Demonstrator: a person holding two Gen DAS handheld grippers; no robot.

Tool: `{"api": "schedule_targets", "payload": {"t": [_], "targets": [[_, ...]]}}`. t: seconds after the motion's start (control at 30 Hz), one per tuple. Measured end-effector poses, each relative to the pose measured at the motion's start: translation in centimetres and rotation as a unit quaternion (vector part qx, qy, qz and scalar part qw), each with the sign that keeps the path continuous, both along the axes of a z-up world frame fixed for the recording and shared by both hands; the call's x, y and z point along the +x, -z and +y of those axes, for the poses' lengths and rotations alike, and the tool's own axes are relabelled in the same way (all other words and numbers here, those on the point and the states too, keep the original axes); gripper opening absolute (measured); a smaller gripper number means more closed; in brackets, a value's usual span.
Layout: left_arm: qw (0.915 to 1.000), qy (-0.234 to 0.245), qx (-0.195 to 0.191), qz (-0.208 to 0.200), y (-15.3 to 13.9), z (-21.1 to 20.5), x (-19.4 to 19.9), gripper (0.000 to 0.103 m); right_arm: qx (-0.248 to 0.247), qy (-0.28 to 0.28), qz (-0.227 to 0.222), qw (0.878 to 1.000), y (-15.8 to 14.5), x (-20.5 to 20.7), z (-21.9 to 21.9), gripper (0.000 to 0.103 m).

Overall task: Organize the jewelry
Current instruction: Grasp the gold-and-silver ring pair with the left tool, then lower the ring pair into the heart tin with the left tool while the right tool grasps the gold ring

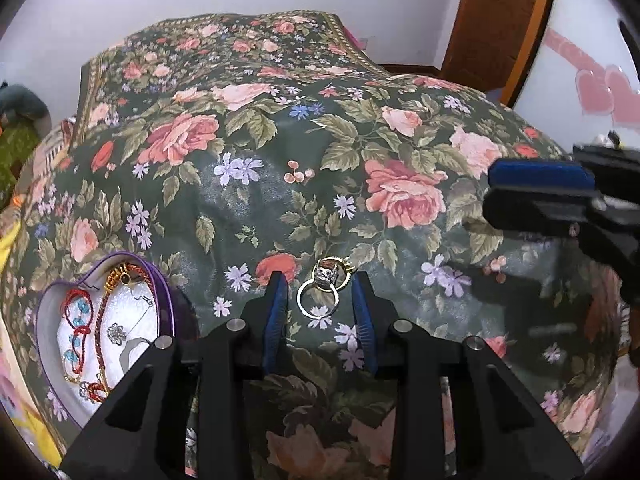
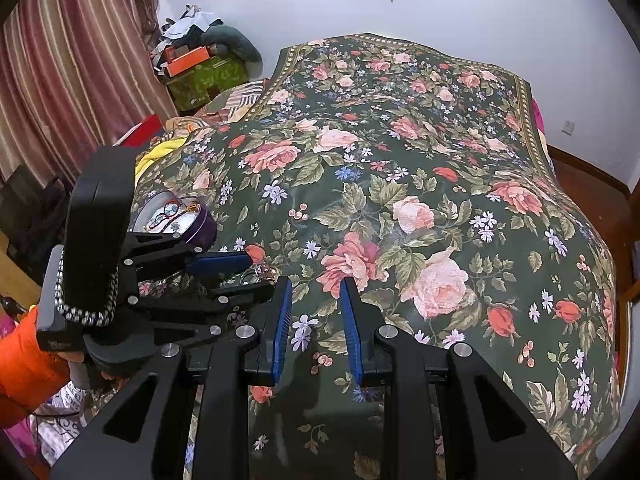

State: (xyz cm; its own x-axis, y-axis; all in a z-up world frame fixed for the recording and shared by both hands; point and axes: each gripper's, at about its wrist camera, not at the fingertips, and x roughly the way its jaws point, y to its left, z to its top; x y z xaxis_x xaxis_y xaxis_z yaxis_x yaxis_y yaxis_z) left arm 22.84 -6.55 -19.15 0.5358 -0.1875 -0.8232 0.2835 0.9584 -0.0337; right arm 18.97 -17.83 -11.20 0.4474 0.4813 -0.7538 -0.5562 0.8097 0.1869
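So we've got the left gripper (image 1: 318, 300) hanging over the ring (image 1: 320, 294) on the floral bedspread (image 1: 400, 240), jaws spread either side of it, not pinching yet. We'd drop lower and close on the band, not the stone top, or it'll skate off. The heart-shaped box (image 1: 44, 304) sits just left. The right gripper (image 2: 316, 320) has its jaws apart, nothing in them.

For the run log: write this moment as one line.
left gripper: open, straddling rings on bedspread | right gripper: open, empty | heart box: holds bracelets
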Motion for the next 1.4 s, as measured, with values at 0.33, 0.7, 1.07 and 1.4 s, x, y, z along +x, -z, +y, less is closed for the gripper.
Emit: {"api": "schedule_targets", "payload": {"t": [0.33,0.7,1.07,1.4], "targets": [[0.9993,-0.006,-0.015,-0.034,-2.4,1.4,-1.7,0.020,-0.018,-0.021,0.007,1.000,0.4,-0.2,2.0,0.022],[0.9922,-0.055,-0.045,-0.102,-7.7,6.6,-3.6,0.020,-0.068,-0.067,0.051,0.994,3.2,0.5,7.2,0.022],[0.9897,-0.077,-0.061,-0.104,-7.3,9.4,-4.4,0.020,-0.089,-0.066,0.057,0.992,4.5,1.3,8.8,0.022],[0.9888,-0.080,-0.061,-0.110,-7.6,9.5,-4.9,0.020,-0.096,-0.069,0.035,0.992,4.6,1.6,9.8,0.022]]}}
